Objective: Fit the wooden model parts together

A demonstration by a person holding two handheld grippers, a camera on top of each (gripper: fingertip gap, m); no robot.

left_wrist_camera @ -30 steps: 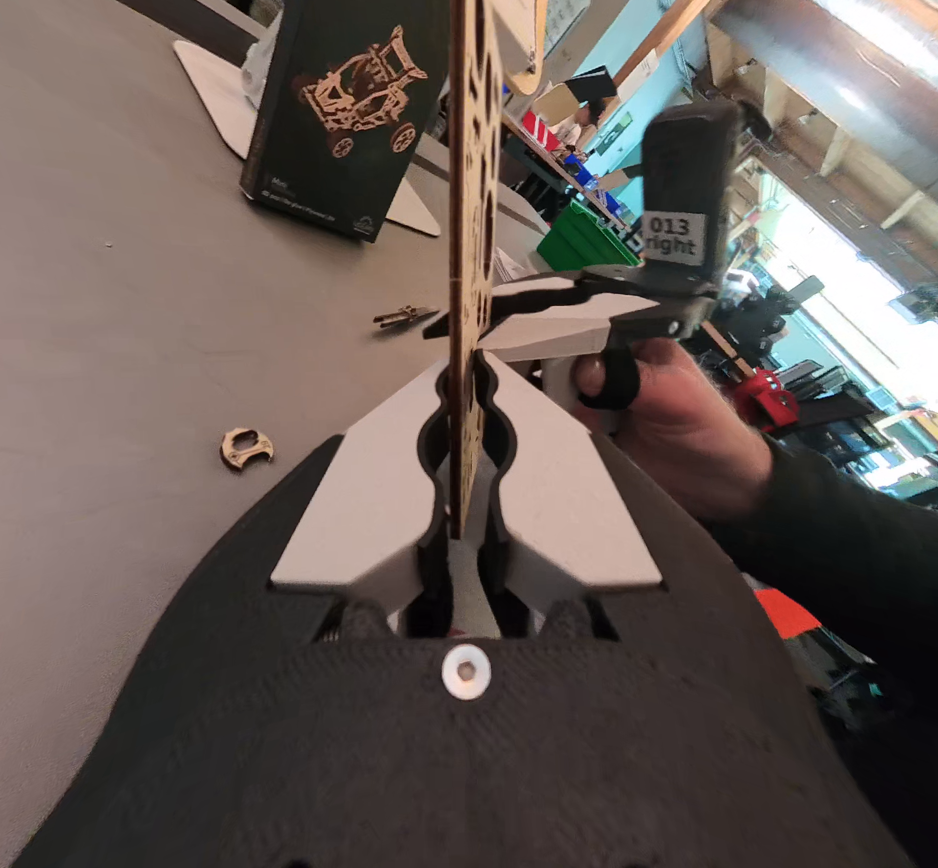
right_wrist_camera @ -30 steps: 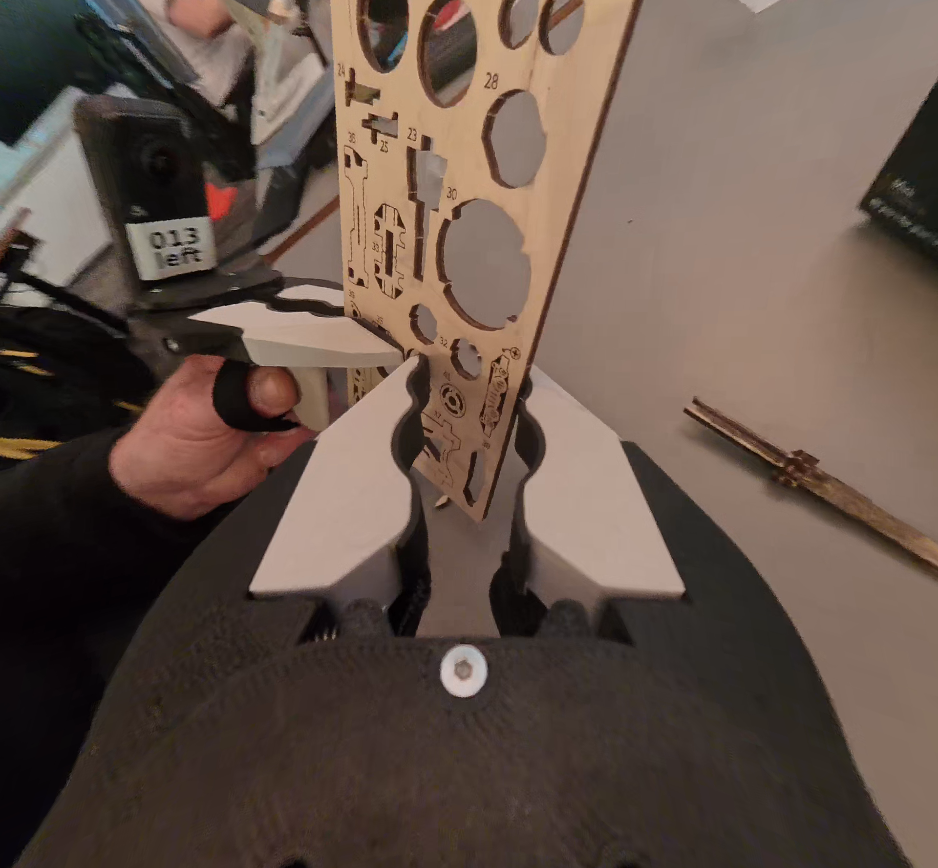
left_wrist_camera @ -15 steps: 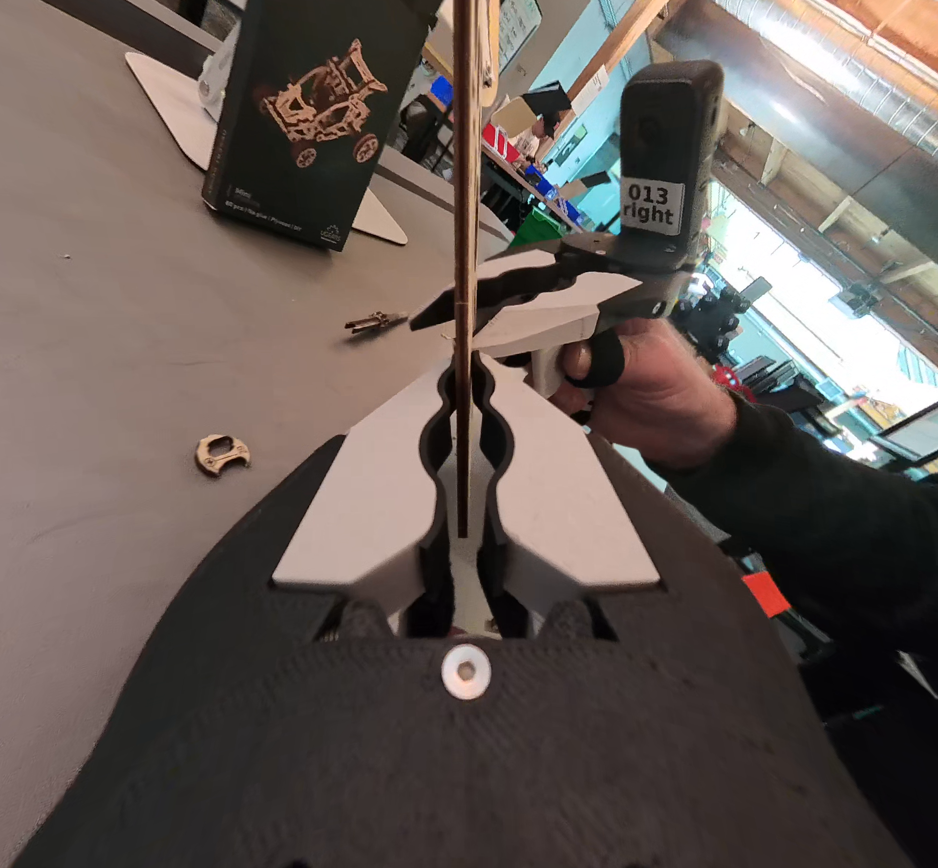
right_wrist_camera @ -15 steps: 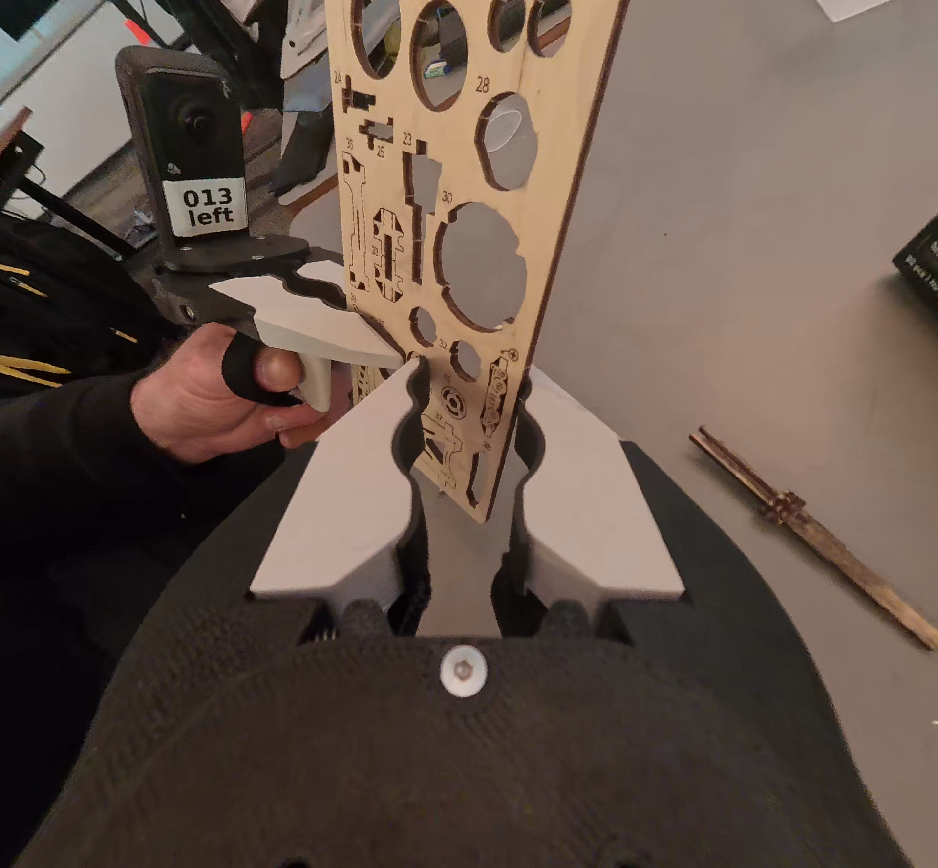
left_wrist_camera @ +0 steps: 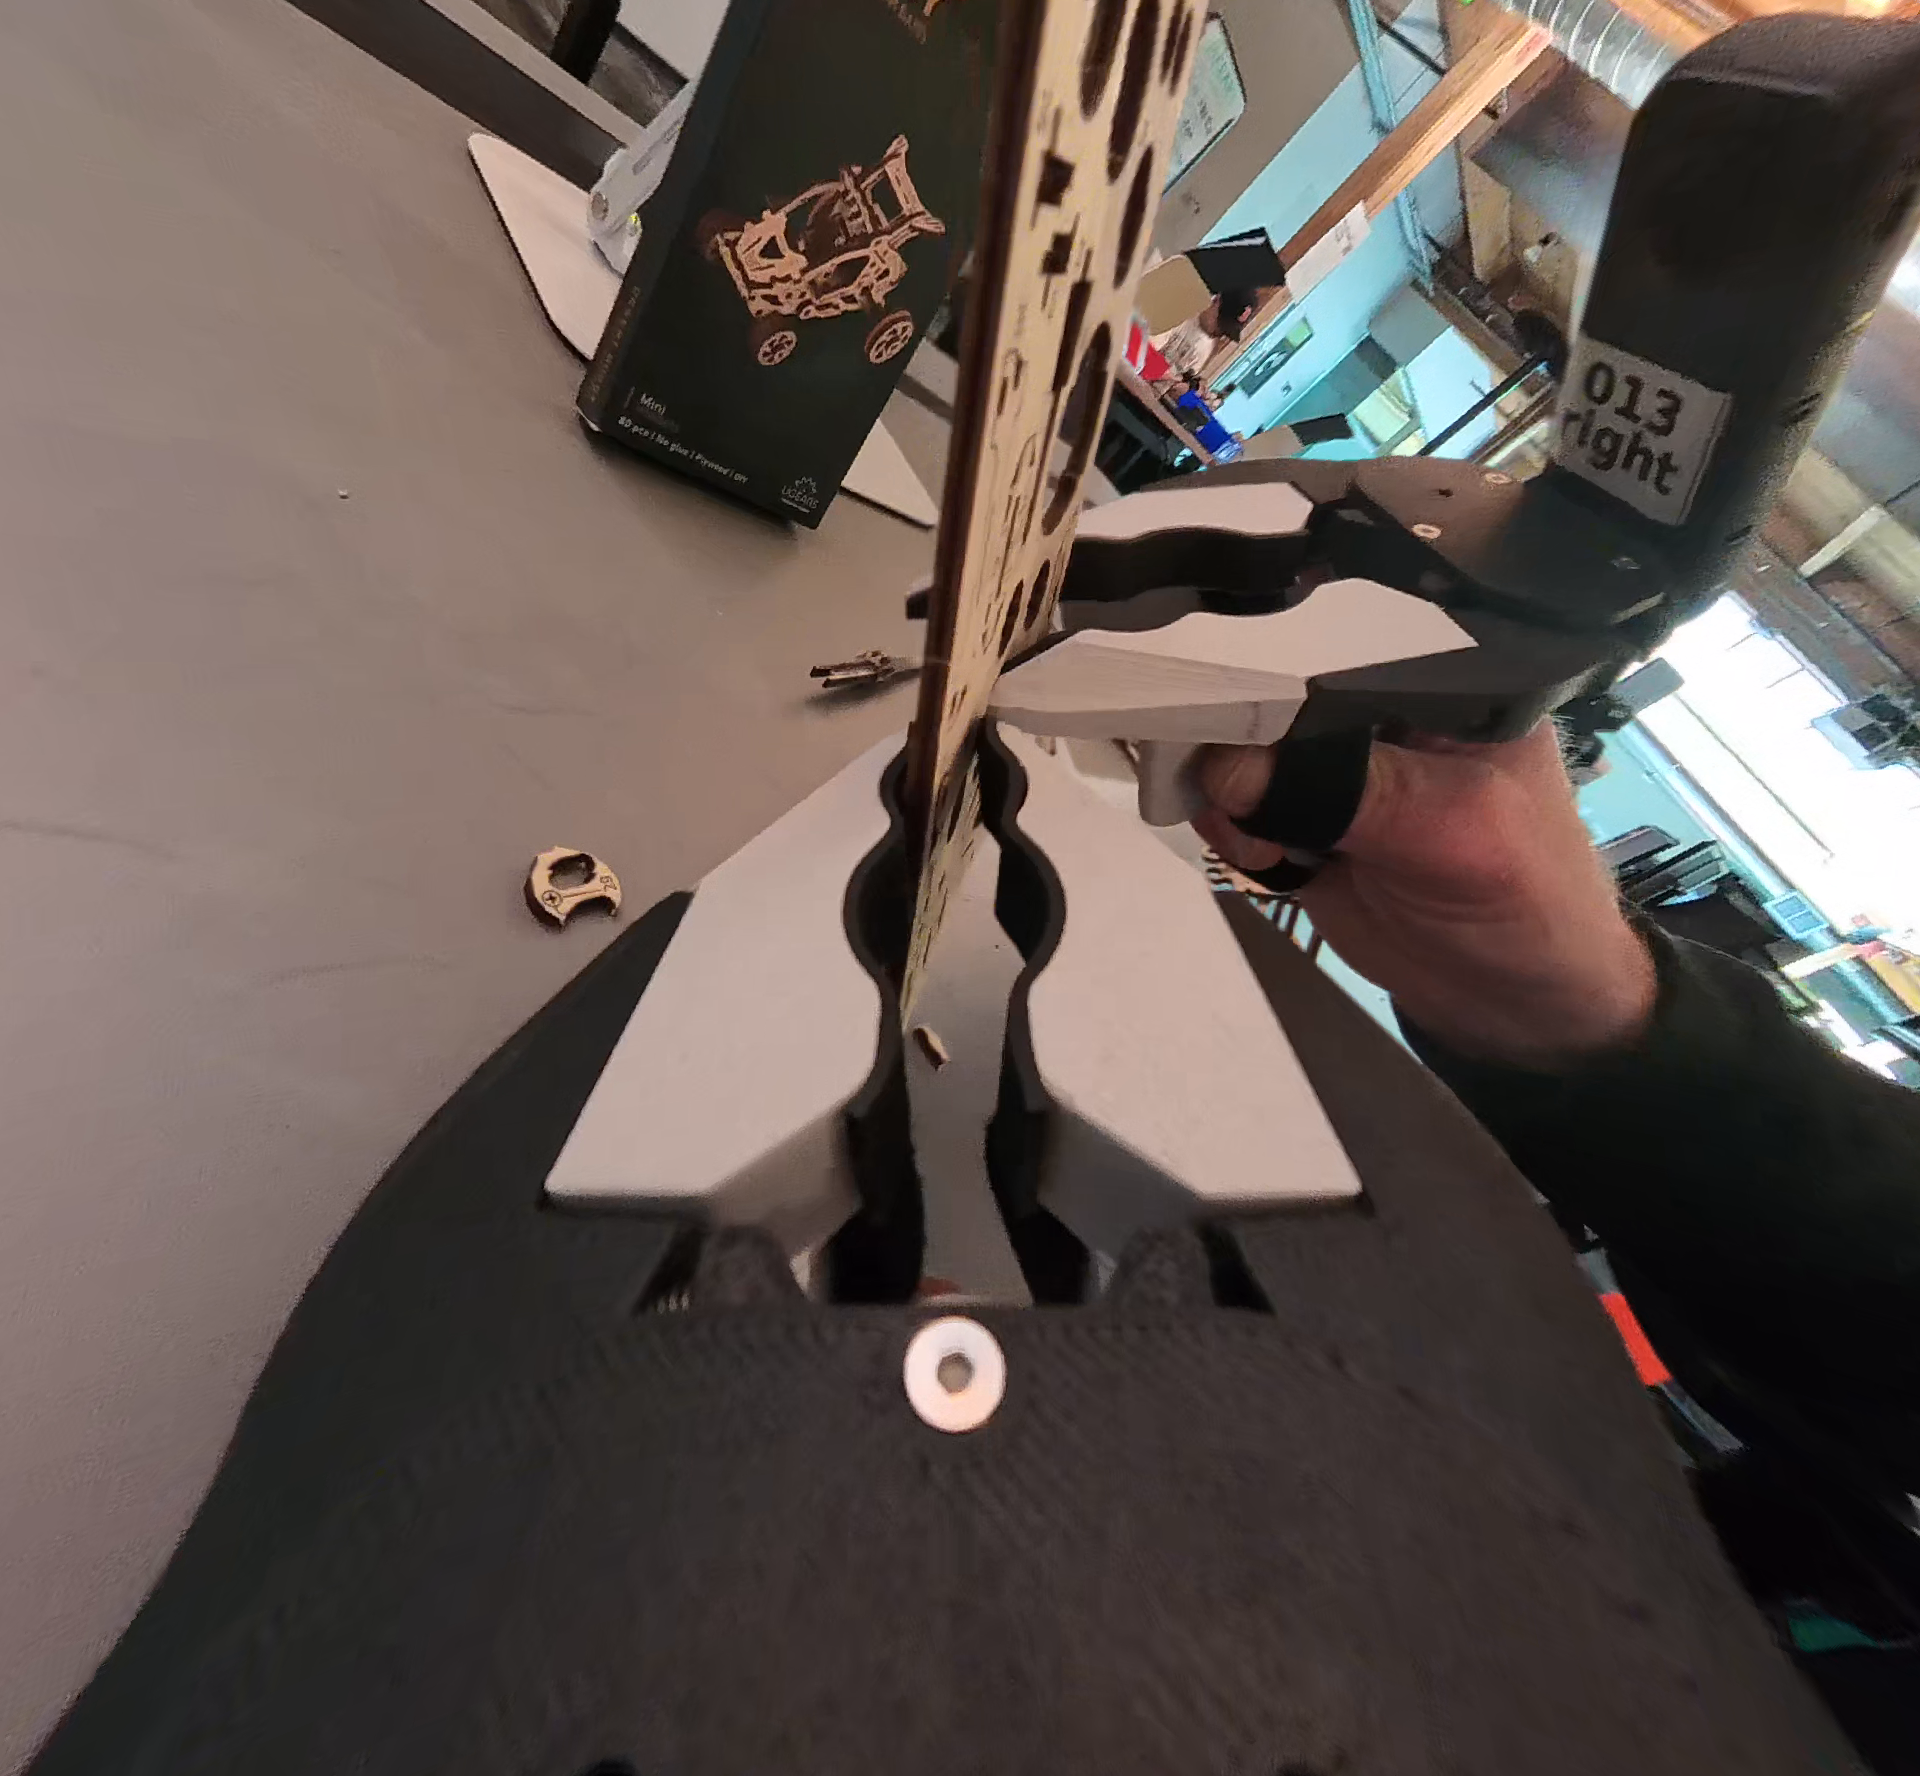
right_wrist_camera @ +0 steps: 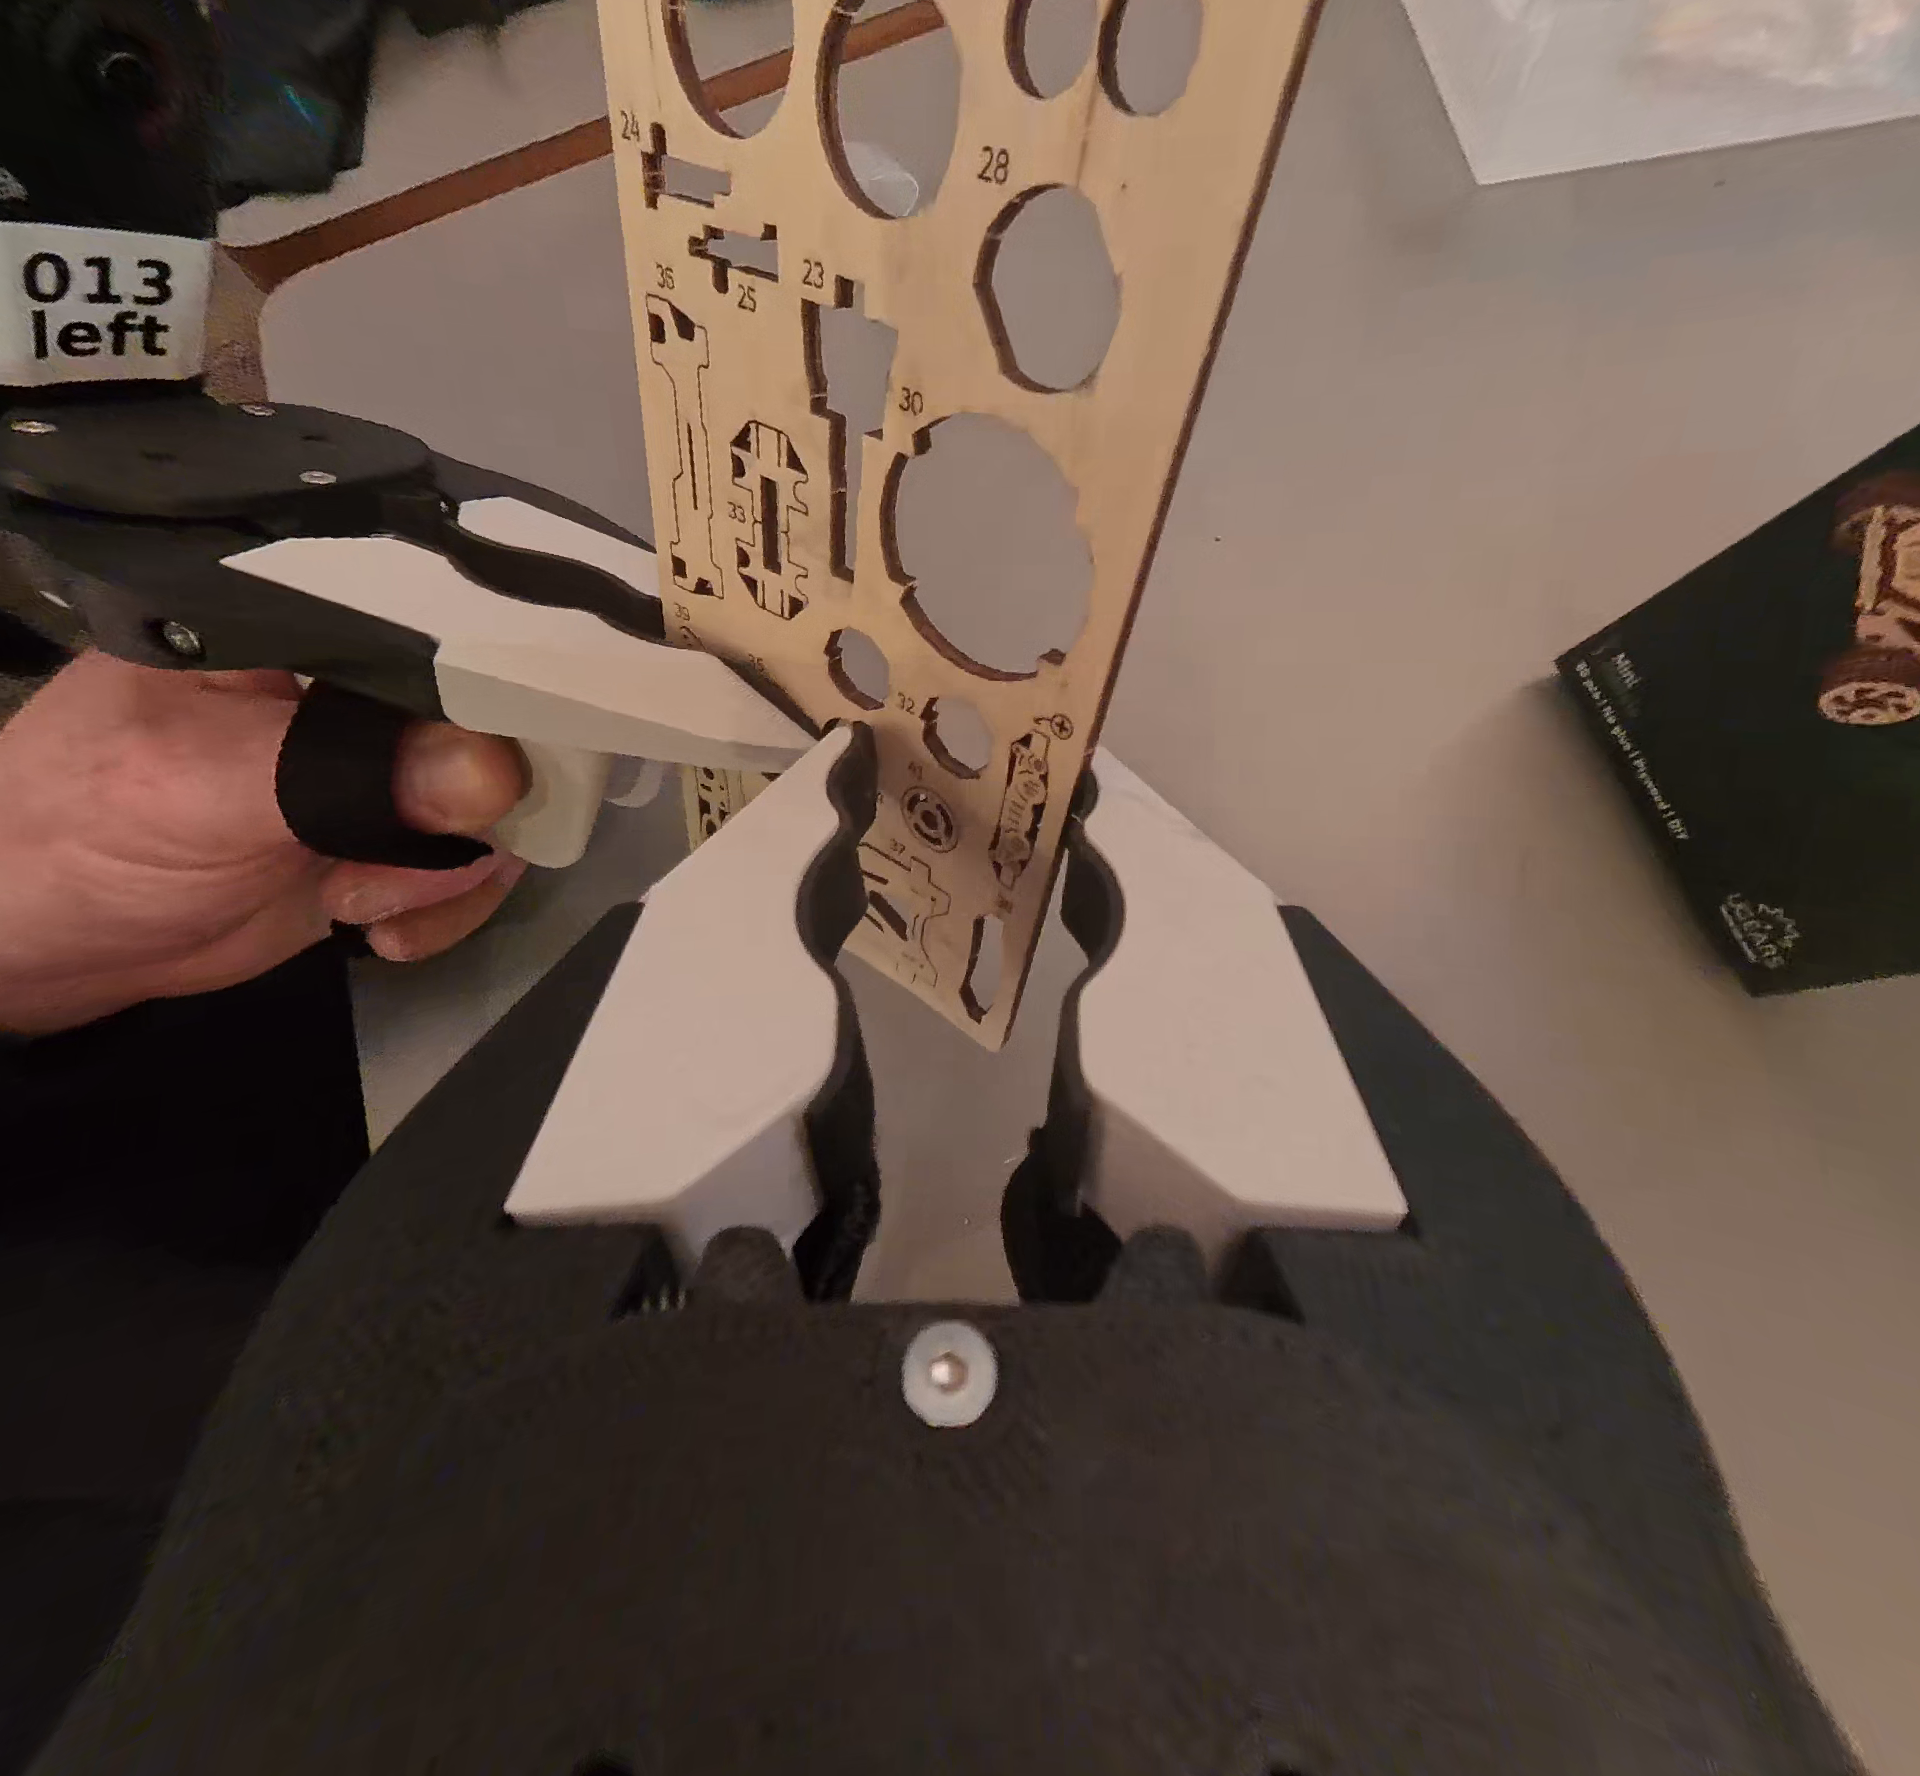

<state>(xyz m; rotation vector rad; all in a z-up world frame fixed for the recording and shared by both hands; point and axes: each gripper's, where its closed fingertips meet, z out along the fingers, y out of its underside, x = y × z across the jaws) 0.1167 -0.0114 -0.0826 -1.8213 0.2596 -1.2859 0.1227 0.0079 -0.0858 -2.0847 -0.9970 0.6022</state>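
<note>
My left tongs (left_wrist_camera: 951, 791) are nearly closed on the lower edge of the thin, pale plywood sheet with laser-cut parts and many empty round holes (right_wrist_camera: 935, 376). The sheet passes between the two fingers near their tips, but from my left camera I cannot tell surely if both pads press it. My right tongs (right_wrist_camera: 961, 796) stand partly open around the bottom corner of the same sheet. The left finger is at the face of the sheet and the right finger at its dark edge, and I cannot say if they really pinch it.

The sheet stands almost upright above the grey desk (left_wrist_camera: 260, 479). Its long axis goes up and out of both pictures, a little tilted, and its corner points down into my right tongs. A tiny wooden chip (left_wrist_camera: 928, 1048) shows in the gap of the left tongs, below the sheet.

I judge the sheet light and stiff but fragile: the many cut-outs leave thin bridges that can snap if I twist. It is better to hold it on the solid border, not on the small parts that remain in it.

Further out on the desk lie a small round wooden piece with notches (left_wrist_camera: 571, 885), a thin wooden stick assembly (left_wrist_camera: 857, 668) and the dark upright kit box with a buggy picture (left_wrist_camera: 800, 251)
</note>
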